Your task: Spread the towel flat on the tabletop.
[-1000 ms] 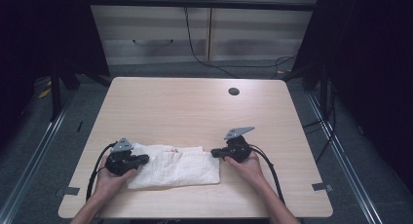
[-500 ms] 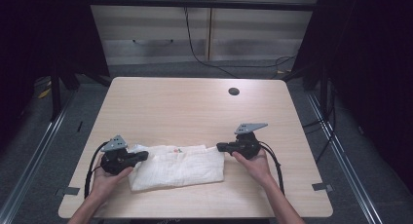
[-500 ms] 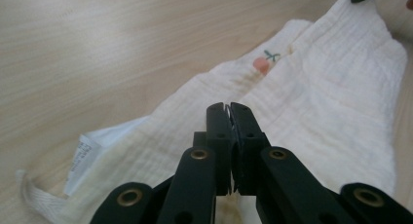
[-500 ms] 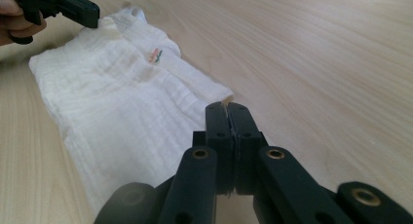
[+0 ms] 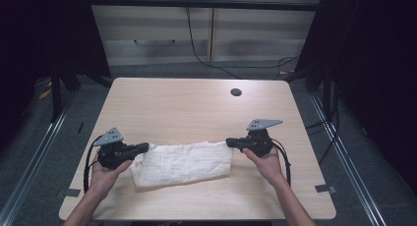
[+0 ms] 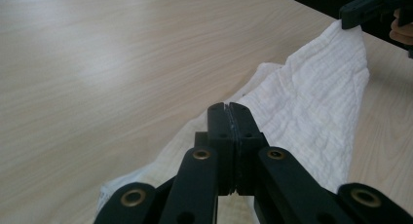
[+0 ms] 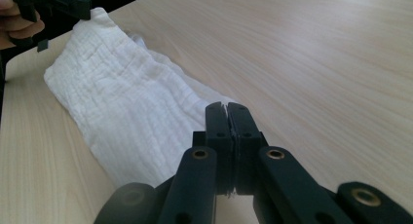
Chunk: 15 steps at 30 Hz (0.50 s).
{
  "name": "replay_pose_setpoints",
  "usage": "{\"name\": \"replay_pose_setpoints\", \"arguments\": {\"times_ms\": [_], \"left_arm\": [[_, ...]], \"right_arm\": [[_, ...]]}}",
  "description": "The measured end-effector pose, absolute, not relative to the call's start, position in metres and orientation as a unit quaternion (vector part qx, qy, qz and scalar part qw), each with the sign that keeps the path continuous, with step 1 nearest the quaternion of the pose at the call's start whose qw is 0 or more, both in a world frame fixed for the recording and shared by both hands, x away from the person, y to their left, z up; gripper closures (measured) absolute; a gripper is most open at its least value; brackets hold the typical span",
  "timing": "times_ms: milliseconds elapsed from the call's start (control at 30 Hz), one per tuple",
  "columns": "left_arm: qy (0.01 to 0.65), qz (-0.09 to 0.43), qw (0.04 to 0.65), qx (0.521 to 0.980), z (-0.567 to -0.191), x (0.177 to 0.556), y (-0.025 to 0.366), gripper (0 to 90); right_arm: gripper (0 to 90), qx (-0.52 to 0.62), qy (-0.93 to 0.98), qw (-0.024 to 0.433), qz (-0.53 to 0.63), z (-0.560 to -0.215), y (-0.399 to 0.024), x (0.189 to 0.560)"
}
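Observation:
A white crinkled cloth (image 5: 184, 163) hangs stretched between my two grippers, its upper edge off the wooden table (image 5: 196, 113) and its lower part resting on it. My left gripper (image 5: 145, 147) is shut on the cloth's left upper corner. My right gripper (image 5: 228, 142) is shut on the right upper corner. In the left gripper view the jaws meet at the left gripper (image 6: 228, 108), pinching the cloth (image 6: 311, 102), with the right gripper (image 6: 348, 17) far off. In the right gripper view the right gripper (image 7: 227, 107) pinches the cloth (image 7: 122, 97); the left gripper (image 7: 80, 7) holds the far corner.
A round cable hole (image 5: 236, 92) sits in the table's far right part. Cables trail from both grippers toward the near edge. Dark curtains and metal frame rails stand around the table; a cabinet stands behind it.
Both grippers have risen and drawn apart, the right one moving further right. The cloth's upper edge has lifted and pulled out straighter between them.

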<state>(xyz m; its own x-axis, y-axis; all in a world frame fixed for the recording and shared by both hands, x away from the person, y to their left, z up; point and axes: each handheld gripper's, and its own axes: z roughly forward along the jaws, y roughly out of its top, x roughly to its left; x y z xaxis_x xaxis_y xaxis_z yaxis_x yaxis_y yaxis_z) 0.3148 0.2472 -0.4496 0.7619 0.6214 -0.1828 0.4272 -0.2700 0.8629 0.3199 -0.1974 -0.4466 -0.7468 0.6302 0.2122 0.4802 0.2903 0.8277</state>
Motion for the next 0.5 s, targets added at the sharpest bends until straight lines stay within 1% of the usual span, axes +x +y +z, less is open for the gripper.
{"name": "replay_pose_setpoints", "arguments": {"times_ms": [133,167,233,500], "left_arm": [[0.324,0.104,0.519,0.784,-0.437,0.317,0.245,89.1],[0.323,0.106,0.525,0.78,-0.433,0.318,0.244,89.1],[0.325,0.108,0.54,0.769,-0.425,0.322,0.243,89.0],[0.321,0.116,0.551,0.762,-0.403,0.339,0.23,89.1]], "right_arm": [[88.3,0.346,0.796,0.084,0.489,-0.436,-0.2,0.32],[88.3,0.345,0.794,0.091,0.492,-0.428,-0.203,0.32],[88.3,0.345,0.792,0.093,0.495,-0.425,-0.205,0.321],[88.3,0.346,0.778,0.114,0.511,-0.395,-0.215,0.33]]}}
